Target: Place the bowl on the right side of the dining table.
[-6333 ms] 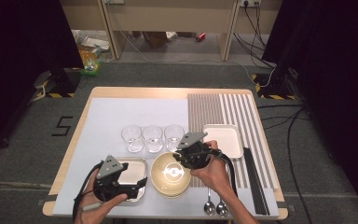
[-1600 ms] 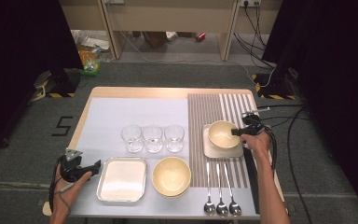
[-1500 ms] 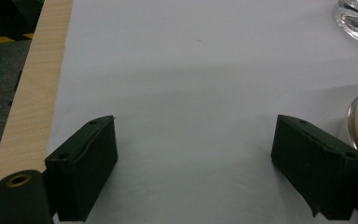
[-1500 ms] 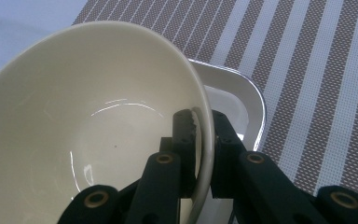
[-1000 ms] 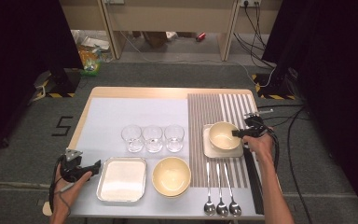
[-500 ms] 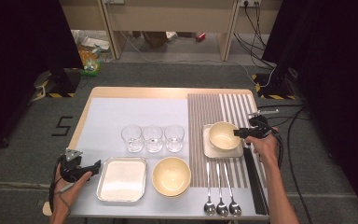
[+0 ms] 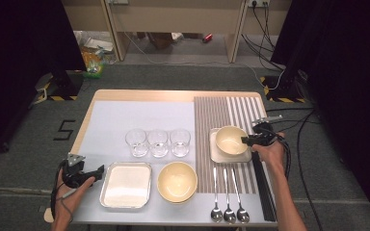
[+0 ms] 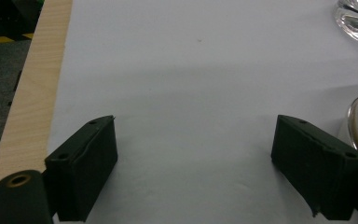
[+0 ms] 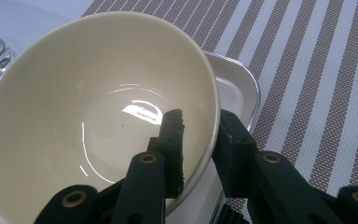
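Cream ceramic is what the right tool [image 9: 200,140] has between its jaws: one jaw sits inside the small bowl [image 7: 230,140], the other outside its wall, and both look pressed on the rim. That bowl now rests on the small square tray [image 7: 215,153] over the striped mat [image 7: 221,113], on the right side of the bench [image 7: 139,95]; a few seconds ago the tray was bare and the right tool was working at the near bowls, so a bowl has been carried across and set down, and the placing looks all but done. The jaws have just opened a little and closed in again with the rim between them (perhaps a grip adjustment before letting go), so the bowl is not yet released. Near left, the left tool [image 8: 196,154] hovers over bare white mat with its jaws wide apart and nothing in them, just left of the metal tray [image 7: 125,184]. A larger bowl [image 7: 177,181] stands near centre, three glasses [image 7: 158,142] beyond it, three spoons [image 7: 228,197] near right.
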The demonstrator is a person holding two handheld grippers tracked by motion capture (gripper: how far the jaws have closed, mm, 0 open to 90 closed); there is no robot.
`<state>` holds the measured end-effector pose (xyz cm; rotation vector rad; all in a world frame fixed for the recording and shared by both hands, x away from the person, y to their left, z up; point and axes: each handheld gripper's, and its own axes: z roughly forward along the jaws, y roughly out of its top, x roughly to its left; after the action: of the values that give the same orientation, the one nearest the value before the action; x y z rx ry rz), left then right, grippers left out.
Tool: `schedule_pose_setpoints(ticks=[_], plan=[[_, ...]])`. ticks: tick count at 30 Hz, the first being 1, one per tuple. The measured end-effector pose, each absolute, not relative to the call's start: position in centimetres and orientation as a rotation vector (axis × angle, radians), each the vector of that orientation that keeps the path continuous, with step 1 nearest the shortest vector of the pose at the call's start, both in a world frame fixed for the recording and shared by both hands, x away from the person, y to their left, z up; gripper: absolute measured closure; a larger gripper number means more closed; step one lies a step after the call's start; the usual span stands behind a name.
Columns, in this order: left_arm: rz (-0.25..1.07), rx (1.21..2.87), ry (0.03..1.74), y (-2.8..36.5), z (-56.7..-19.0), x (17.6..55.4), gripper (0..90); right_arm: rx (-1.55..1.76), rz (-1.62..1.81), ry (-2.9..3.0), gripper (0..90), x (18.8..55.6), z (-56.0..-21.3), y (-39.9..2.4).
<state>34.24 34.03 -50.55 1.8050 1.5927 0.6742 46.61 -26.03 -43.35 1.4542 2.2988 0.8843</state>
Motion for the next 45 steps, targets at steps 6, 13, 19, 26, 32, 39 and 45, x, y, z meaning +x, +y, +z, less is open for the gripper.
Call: schedule_pose_setpoints(ticks=[6, 13, 19, 26, 32, 39, 45], plan=[[0.674, 1.805, 1.592, 34.0, -50.5, 34.2, 13.5, 1.455, 0.885, 2.293, 73.9, 46.2, -43.4, -26.0], [0.672, 1.806, 1.593, 34.0, -50.5, 34.2, 13.5, 1.458, 0.891, 2.301, 72.6, 45.9, -43.3, -26.0], [0.671, 1.807, 1.595, 34.0, -50.5, 34.2, 13.5, 1.487, 0.974, 2.254, 62.7, 45.5, -42.8, -26.1], [0.671, 1.807, 1.595, 34.0, -50.5, 34.2, 13.5, 1.457, 1.029, 2.224, 55.5, 43.6, -41.3, -26.3], [0.671, 1.807, 1.595, 34.0, -50.5, 34.2, 13.4, 1.438, 1.066, 2.228, 52.3, 42.4, -40.8, -26.4], [0.671, 1.806, 1.594, 34.1, -50.5, 34.2, 13.4, 1.425, 1.068, 2.223, 48.7, 40.7, -40.3, -27.0], [0.671, 1.807, 1.594, 34.1, -50.5, 34.2, 13.4, 1.406, 1.077, 2.228, 46.8, 39.7, -40.2, -27.0]])
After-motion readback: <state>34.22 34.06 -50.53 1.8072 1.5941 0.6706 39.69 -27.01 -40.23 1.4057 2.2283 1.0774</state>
